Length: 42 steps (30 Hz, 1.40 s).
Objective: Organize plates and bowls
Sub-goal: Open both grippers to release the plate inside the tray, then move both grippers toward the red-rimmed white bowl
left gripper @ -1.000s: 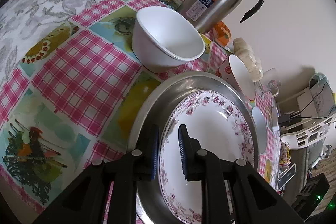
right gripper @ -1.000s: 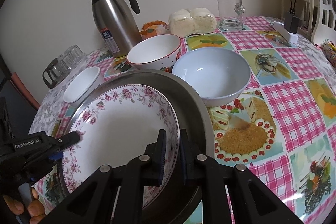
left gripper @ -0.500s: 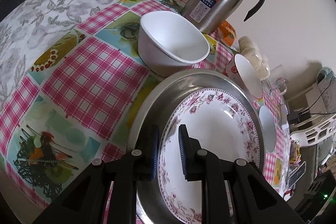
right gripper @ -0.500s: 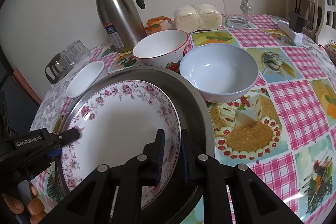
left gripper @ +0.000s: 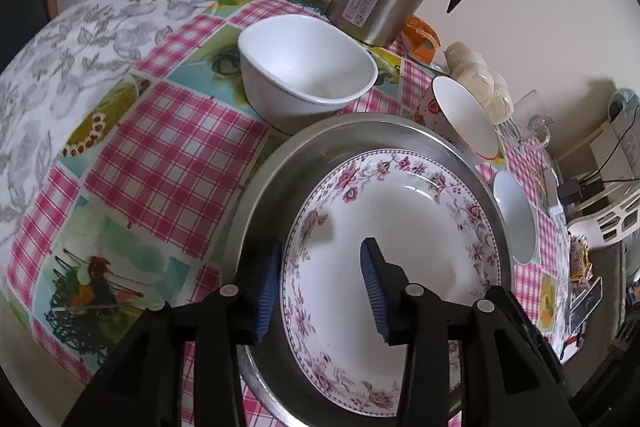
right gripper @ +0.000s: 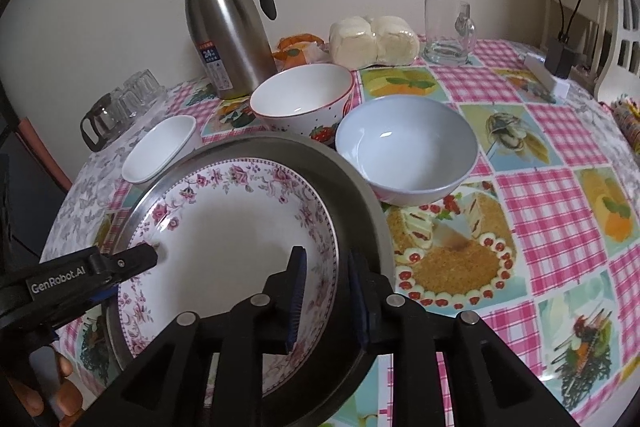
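Since the earlier frames both pairs of tongs have just been opening: the left gripper (left gripper: 320, 279), which had been pinched on the near-left rim of the floral plate (left gripper: 400, 227), now stands released, one pad over the steel tray's (left gripper: 360, 131) rim and the other above the plate's white well, neither pressing on the rim between them. The right gripper (right gripper: 324, 291) has also parted, less widely; the plate's right rim sits in the gap, and whether the pads touch it cannot be told. The plate itself lies where it did, nested inside the steel tray at the lower middle of both views, and the left gripper's view has rolled a little, so the table sits more level in the frame. In the right wrist view the left gripper (right gripper: 132, 263) reaches in from the lower left, its tip at the plate's left rim. Around the tray, the white bowl (left gripper: 304, 67) touches or nearly touches its upper-left edge, the strawberry bowl (right gripper: 302, 99) sits just beside its top edge, and the pale blue bowl (right gripper: 406, 147) is just beside its upper right. Behind them stand the steel thermos (right gripper: 228, 31), a glass mug (right gripper: 448, 31) and wrapped buns (right gripper: 374, 41). Open tablecloth (right gripper: 560, 227) fills the right and lower right of the right wrist view, and the left of the left wrist view.
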Tool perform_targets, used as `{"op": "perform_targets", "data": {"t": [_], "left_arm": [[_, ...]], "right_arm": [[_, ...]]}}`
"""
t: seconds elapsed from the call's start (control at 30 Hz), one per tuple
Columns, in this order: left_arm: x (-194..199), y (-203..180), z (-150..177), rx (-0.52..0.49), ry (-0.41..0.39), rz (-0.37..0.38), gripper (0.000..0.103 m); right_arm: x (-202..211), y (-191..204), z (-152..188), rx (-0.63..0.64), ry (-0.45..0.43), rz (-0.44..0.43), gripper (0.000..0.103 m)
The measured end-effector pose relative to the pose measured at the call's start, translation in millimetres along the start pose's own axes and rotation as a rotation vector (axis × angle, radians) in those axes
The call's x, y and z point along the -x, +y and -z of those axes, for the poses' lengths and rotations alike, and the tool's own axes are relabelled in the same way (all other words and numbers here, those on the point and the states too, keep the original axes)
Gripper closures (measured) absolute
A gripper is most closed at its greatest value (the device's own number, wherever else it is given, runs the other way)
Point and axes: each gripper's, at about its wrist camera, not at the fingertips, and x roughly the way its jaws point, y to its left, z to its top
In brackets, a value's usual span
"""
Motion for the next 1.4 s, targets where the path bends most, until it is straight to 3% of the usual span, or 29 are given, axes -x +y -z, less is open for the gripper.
{"op": "perform_targets", "data": {"t": [0.13,0.2,0.27,0.33,0.57,0.63,0.73,0.87,0.97,1.2,1.4], "left_arm": [[10.0,-4.0,-0.8,-0.024,-0.023,-0.018,0.051],[14.5,-5.0,-1.1,-0.031,-0.030,-0.017,0.051],[19.7,-6.7,-1.8,-0.043,-0.044,-0.027,0.048],[25.7,-8.2,-2.0,-0.056,-0.064,-0.046,0.038],[32.4,-2.1,-3.5,-0.060,-0.101,-0.155,0.034],[30.6,1.7,-4.2,-0.052,-0.102,-0.186,0.016],[28.0,7.1,-4.2,-0.037,-0.102,-0.221,0.015],[28.3,11.3,-4.3,-0.019,-0.112,-0.246,0.014],[28.4,15.1,-5.2,-0.004,-0.128,-0.259,0.004],[29.6,21.4,-6.1,0.026,-0.147,-0.265,0.003],[31.6,12.7,-5.9,-0.004,-0.178,-0.202,0.003]], "right_arm": [[7.4,0.0,-3.3,0.001,-0.020,0.003,0.078],[12.4,0.1,-5.2,-0.001,-0.036,0.003,0.069],[15.5,0.5,-6.0,-0.004,-0.048,0.004,0.050],[18.3,1.4,-6.5,0.000,-0.059,0.006,0.045],[18.7,1.5,-7.1,0.011,-0.068,0.025,0.021],[18.3,1.3,-6.7,0.015,-0.069,0.027,0.017],[18.1,2.8,-6.7,0.028,-0.071,0.030,0.015],[17.0,6.2,-5.8,0.050,-0.072,0.035,0.001],[17.8,8.6,-5.4,0.065,-0.081,0.034,0.000],[17.4,11.4,-3.8,0.089,-0.091,0.043,0.000],[20.8,8.2,-3.6,0.075,-0.111,0.029,0.000]]}}
